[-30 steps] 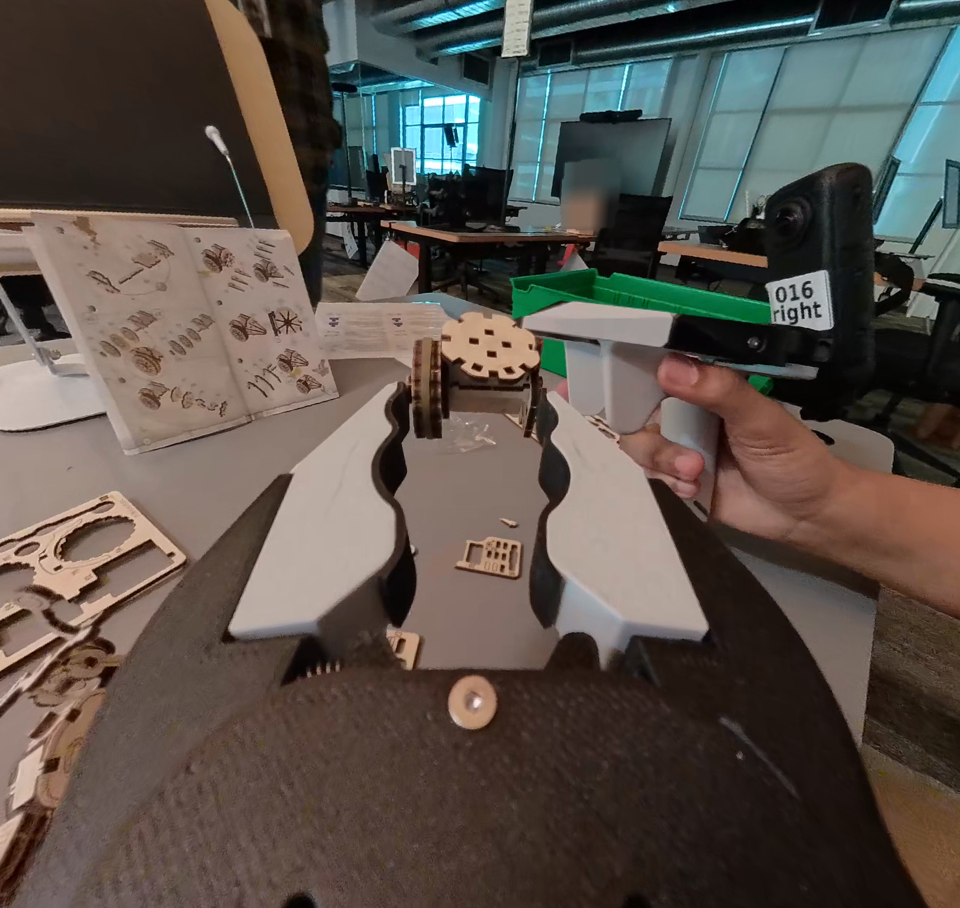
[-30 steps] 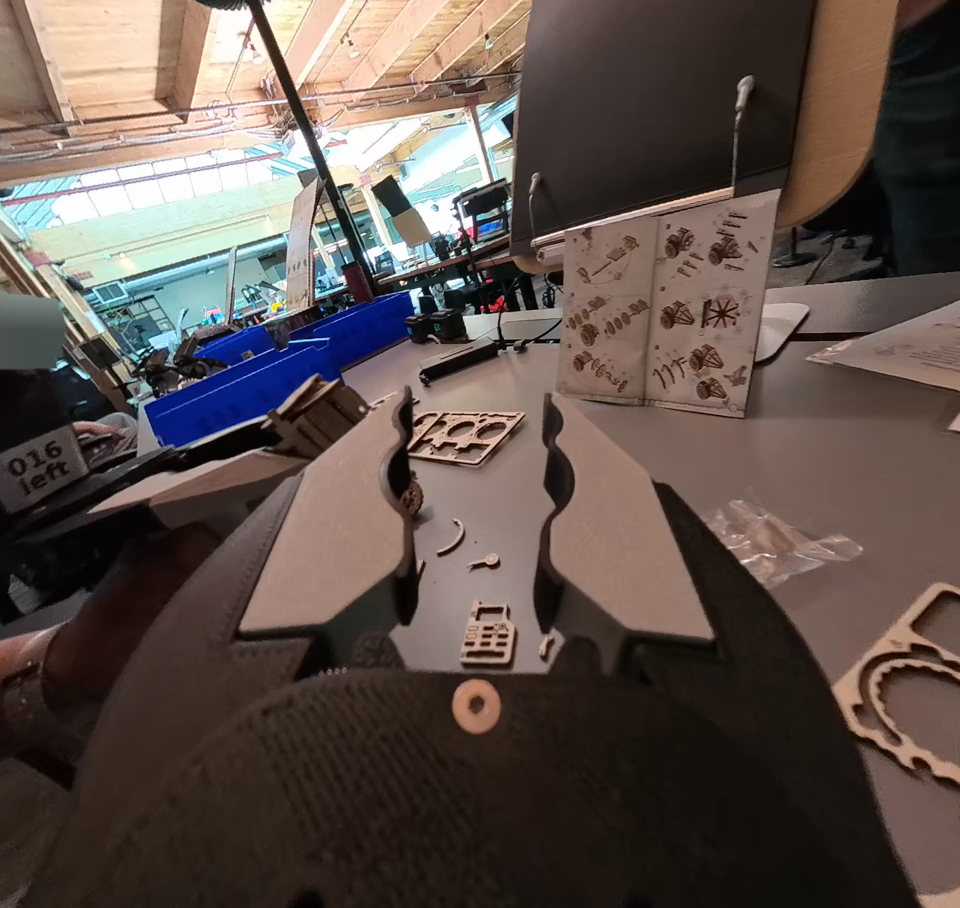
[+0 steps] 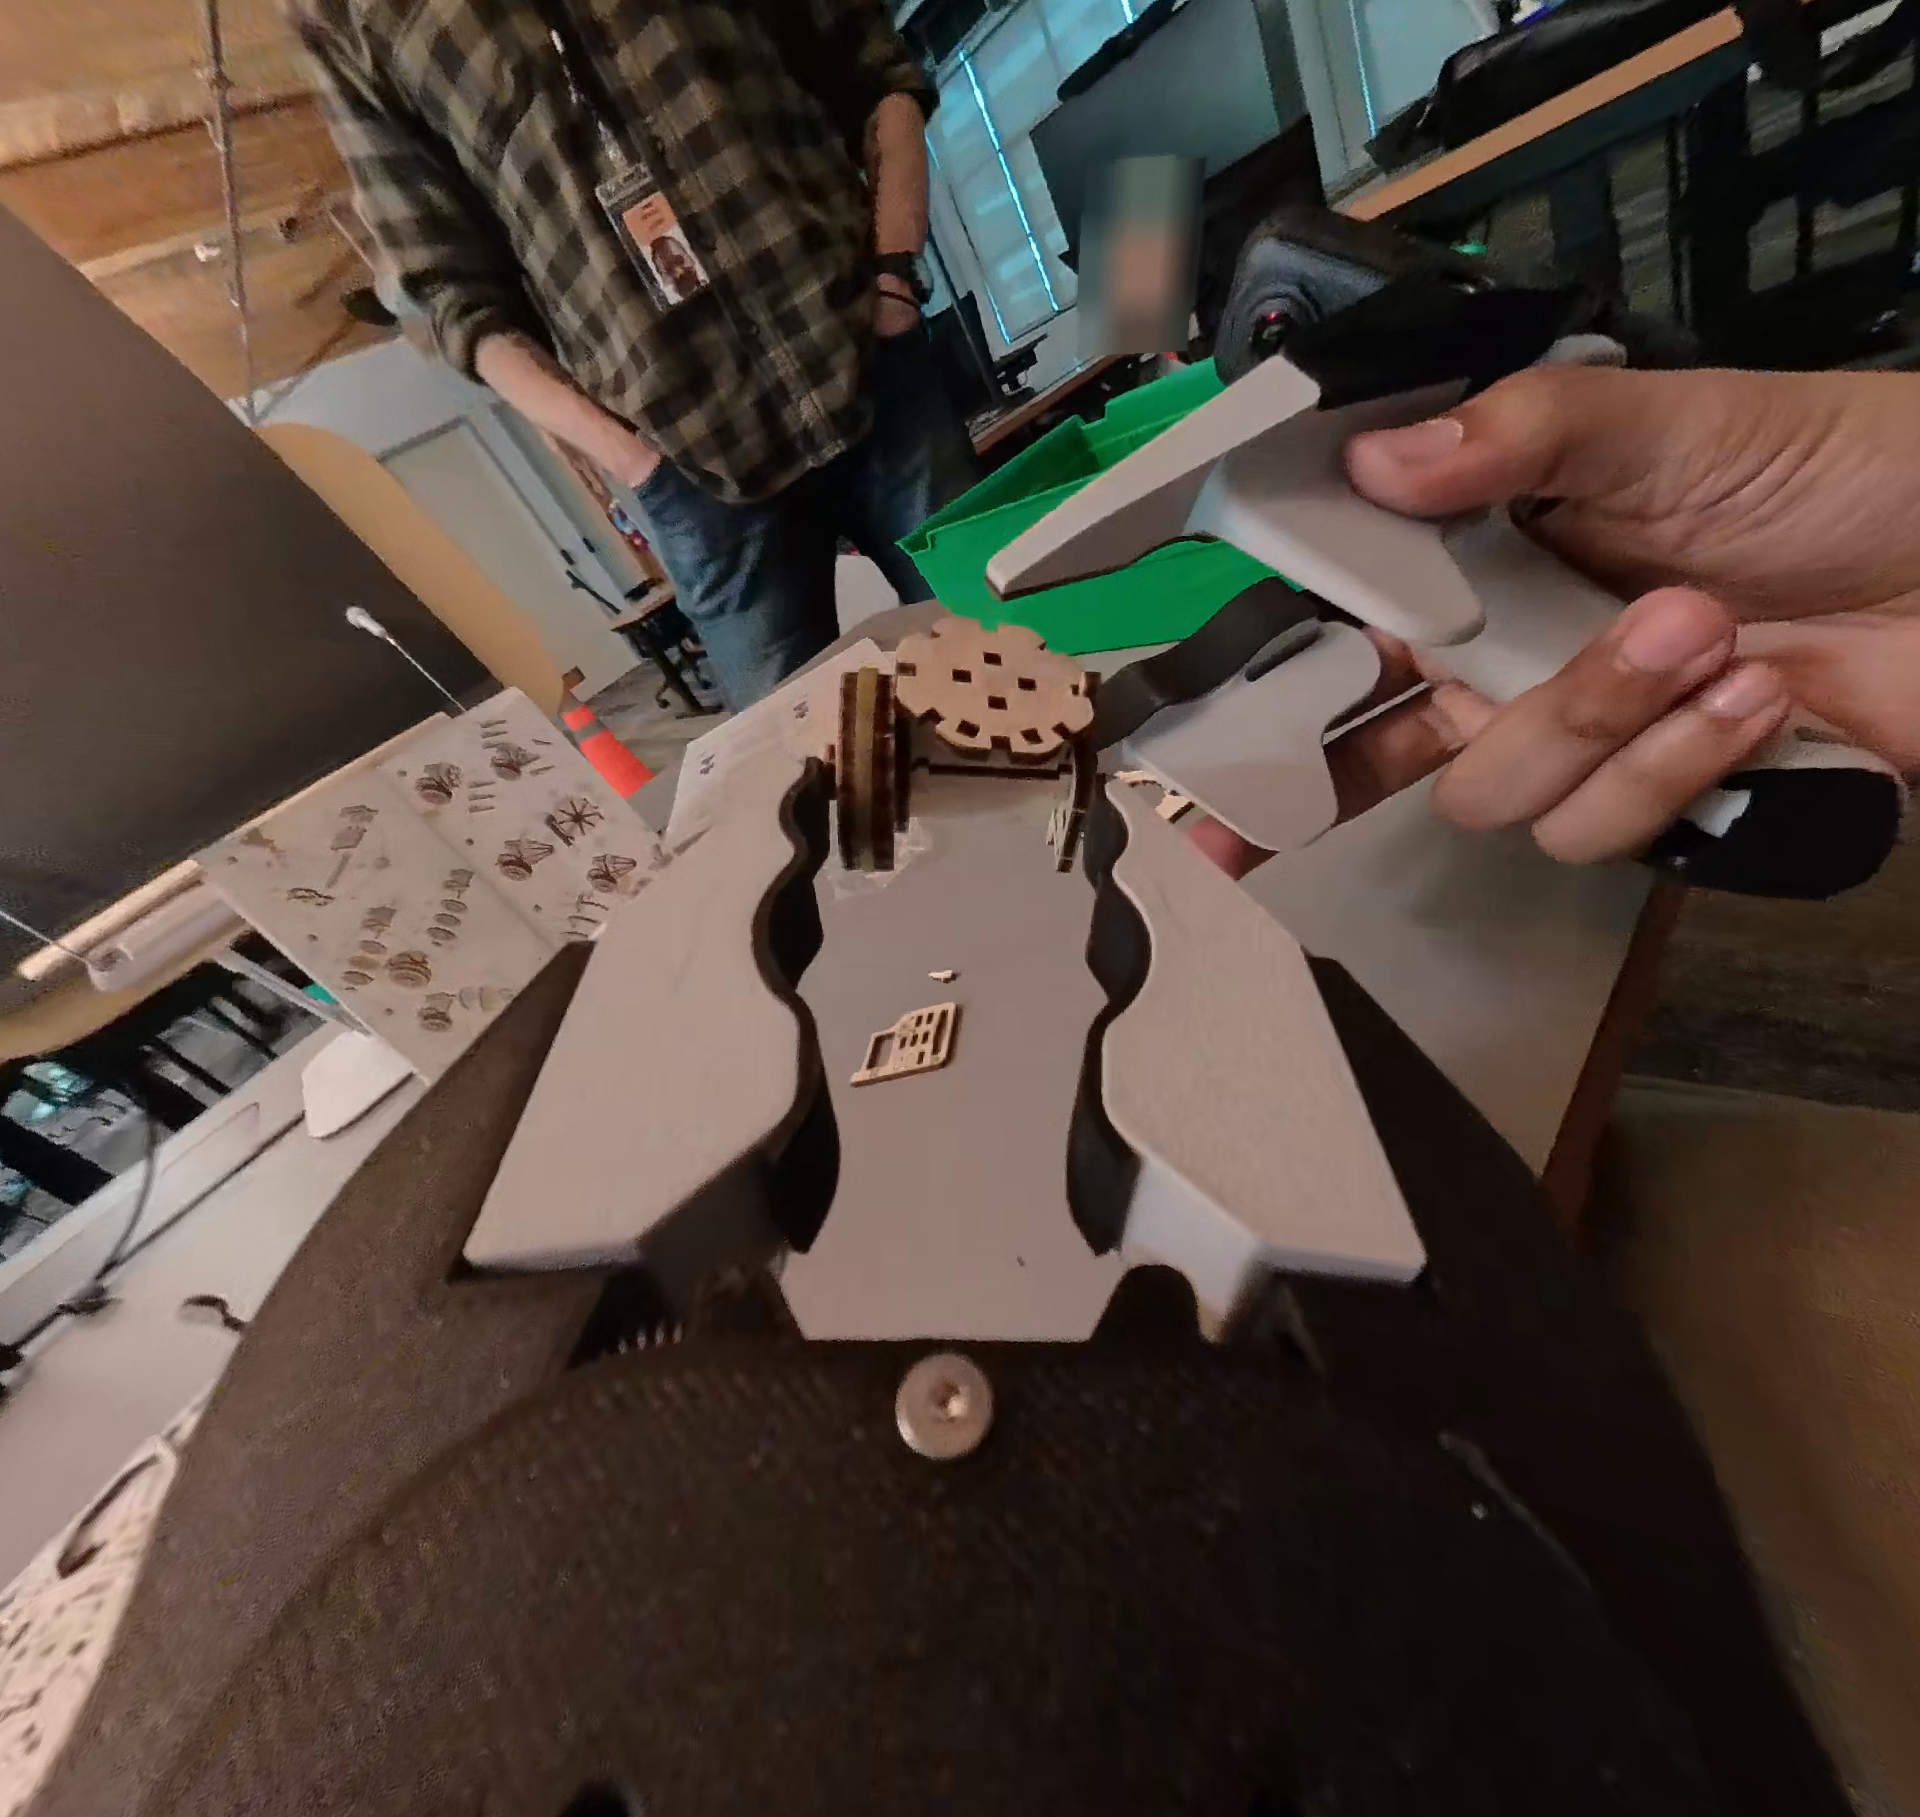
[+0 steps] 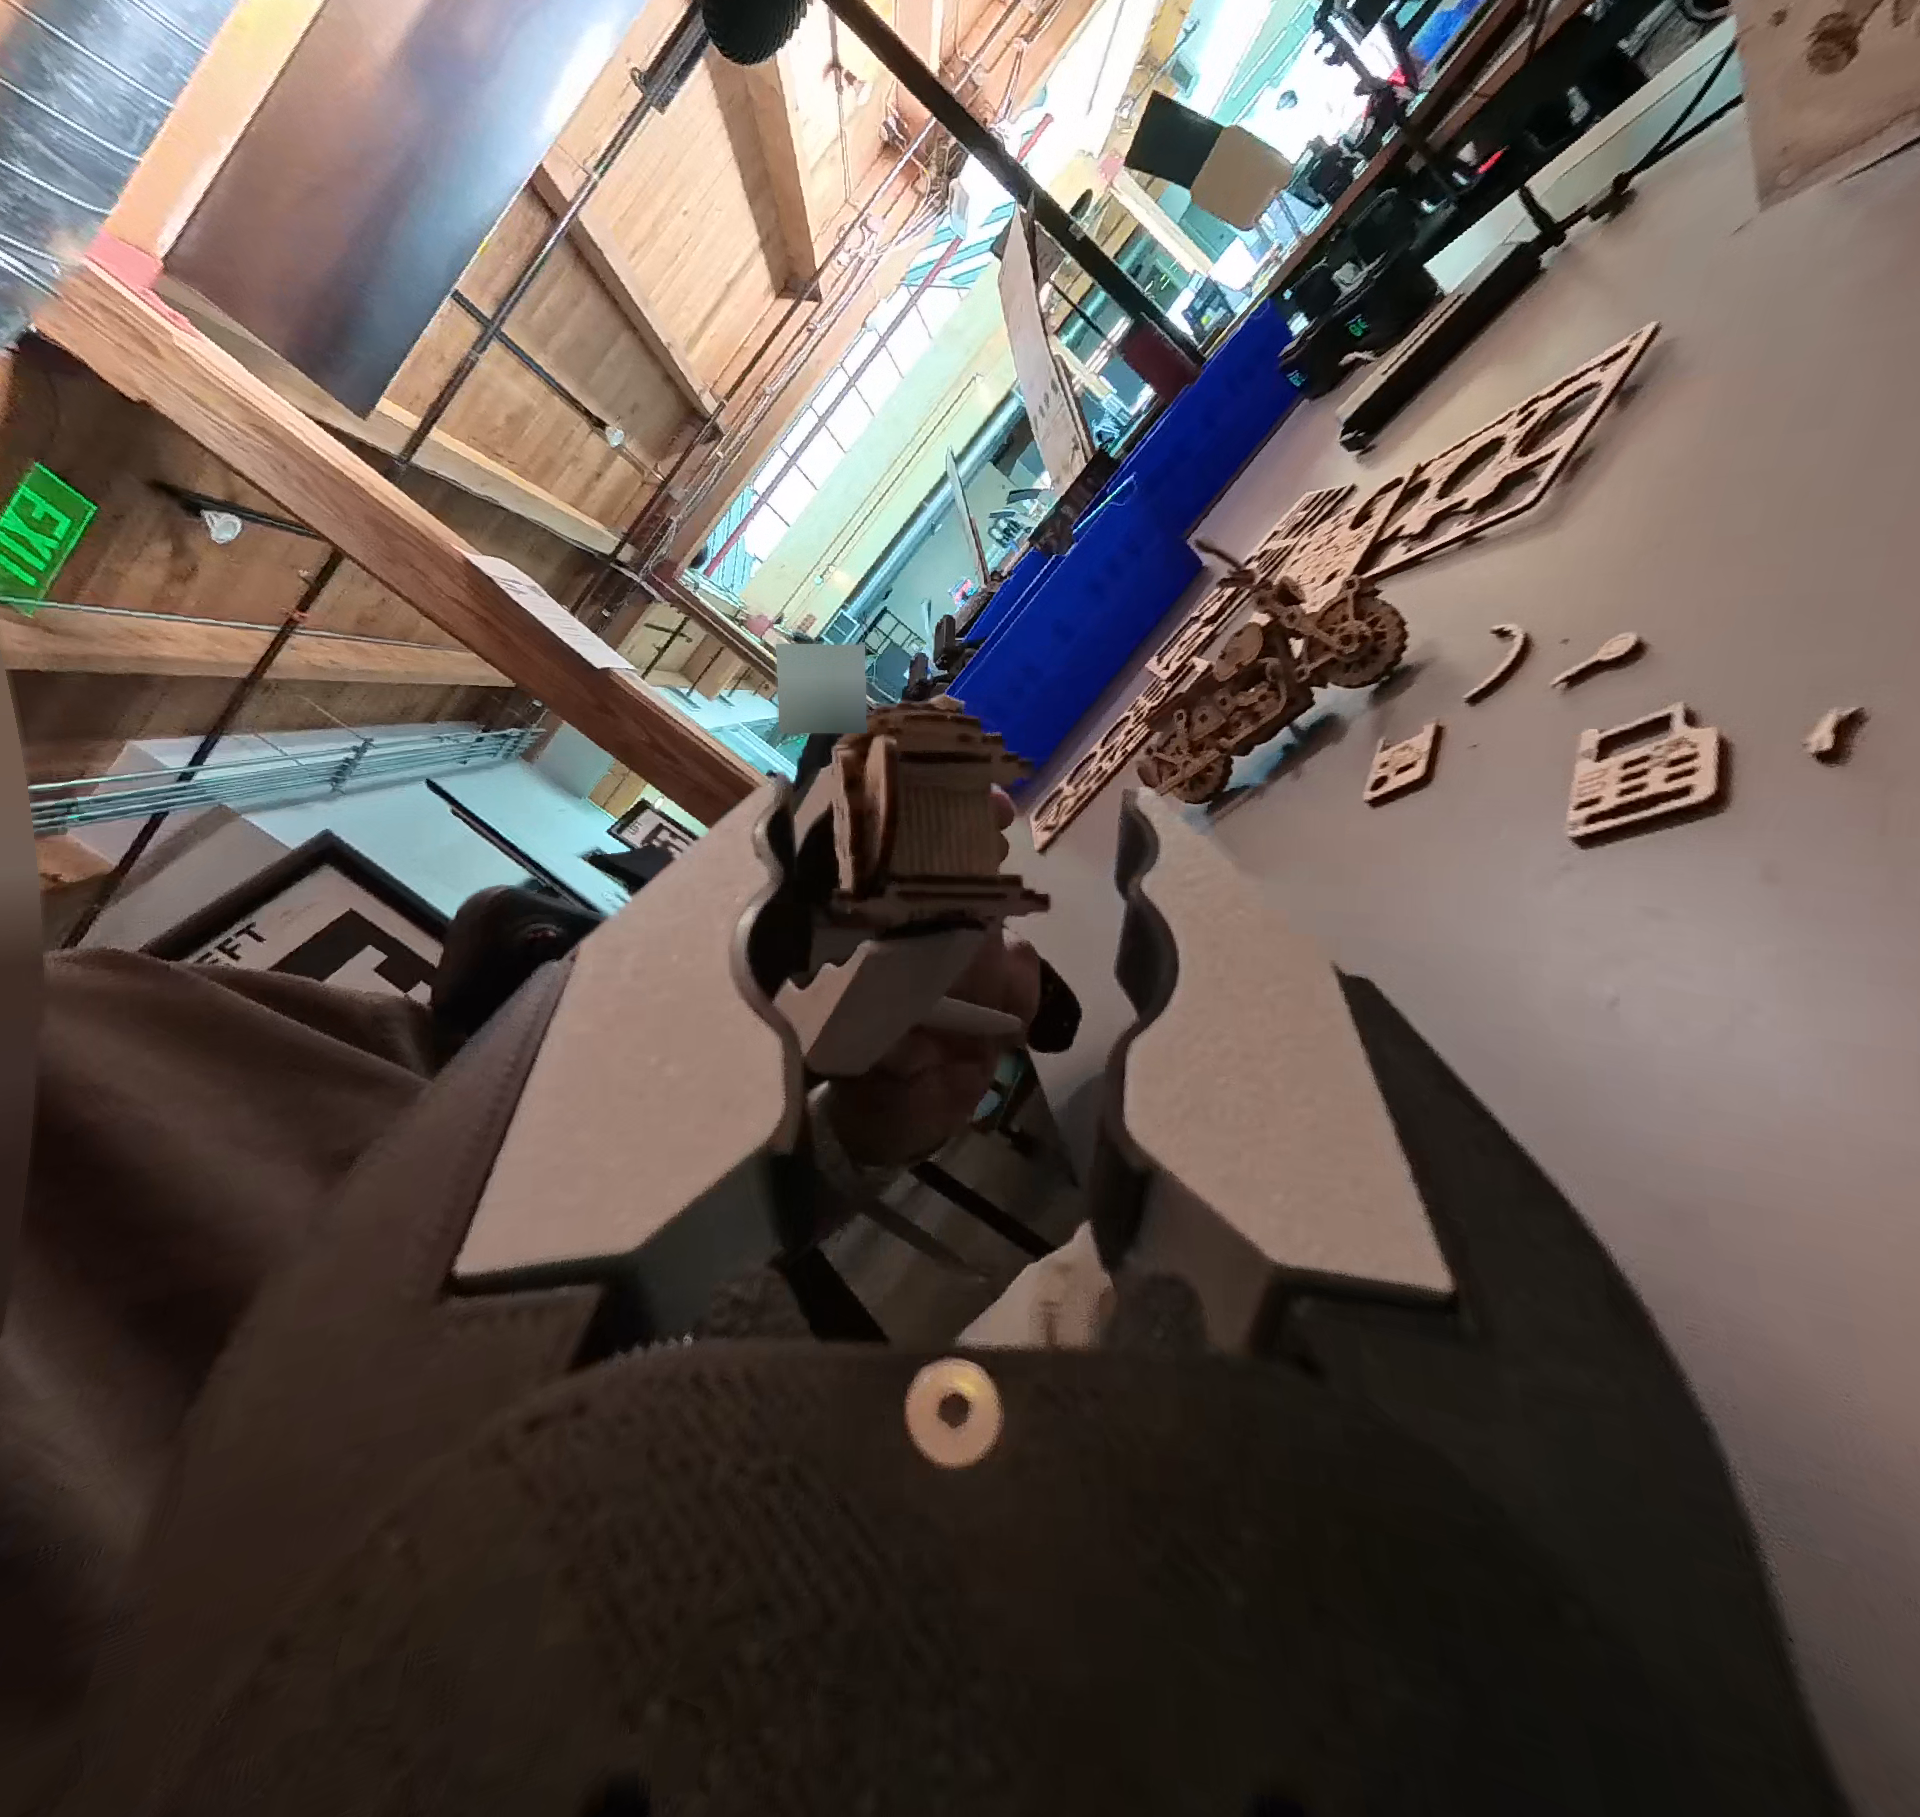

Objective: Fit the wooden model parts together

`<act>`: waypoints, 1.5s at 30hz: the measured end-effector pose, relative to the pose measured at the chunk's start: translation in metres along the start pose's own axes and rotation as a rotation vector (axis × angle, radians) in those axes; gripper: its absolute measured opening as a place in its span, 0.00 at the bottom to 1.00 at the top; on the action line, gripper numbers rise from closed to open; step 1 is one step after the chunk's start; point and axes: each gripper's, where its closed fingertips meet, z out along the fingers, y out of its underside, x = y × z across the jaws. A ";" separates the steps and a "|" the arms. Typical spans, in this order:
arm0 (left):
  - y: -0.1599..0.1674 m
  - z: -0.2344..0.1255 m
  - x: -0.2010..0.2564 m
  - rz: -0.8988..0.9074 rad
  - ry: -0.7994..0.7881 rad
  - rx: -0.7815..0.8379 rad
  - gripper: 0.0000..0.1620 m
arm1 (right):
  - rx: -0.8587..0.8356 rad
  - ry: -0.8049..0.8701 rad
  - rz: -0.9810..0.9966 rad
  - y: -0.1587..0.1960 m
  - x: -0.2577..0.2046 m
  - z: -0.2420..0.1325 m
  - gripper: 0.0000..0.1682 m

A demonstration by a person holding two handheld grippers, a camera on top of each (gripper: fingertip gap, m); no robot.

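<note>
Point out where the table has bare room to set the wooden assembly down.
Free: the grey table right of the right gripper, below the slotted rectangular piece. Crowded: farther back, around the wooden motorcycle model, the cut-out sheets and small loose pieces.

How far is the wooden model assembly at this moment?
Done: a wooden motorcycle model stands assembled on the grey table. In hand: the left gripper clamps a small wooden gear sub-assembly; the right gripper is open, empty. Left: loose flat wooden pieces lie unfitted on the table.
</note>
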 end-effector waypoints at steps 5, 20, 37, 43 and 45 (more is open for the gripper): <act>0.004 -0.003 -0.011 -0.150 0.016 0.008 0.29 | 0.012 0.040 -0.020 -0.005 0.008 -0.001 0.35; 0.015 -0.002 -0.008 -0.741 0.293 -0.010 0.29 | 0.069 0.277 -0.683 -0.024 -0.006 -0.007 0.28; -0.023 -0.018 0.009 -1.148 0.713 0.171 0.29 | -0.092 -0.036 -0.359 0.010 -0.024 0.007 0.39; -0.027 -0.021 0.000 -1.244 0.737 0.232 0.29 | -0.132 -0.047 -0.352 0.017 -0.024 0.008 0.41; -0.027 -0.021 0.001 -1.246 0.748 0.228 0.29 | -0.143 -0.043 -0.358 0.019 -0.023 0.009 0.41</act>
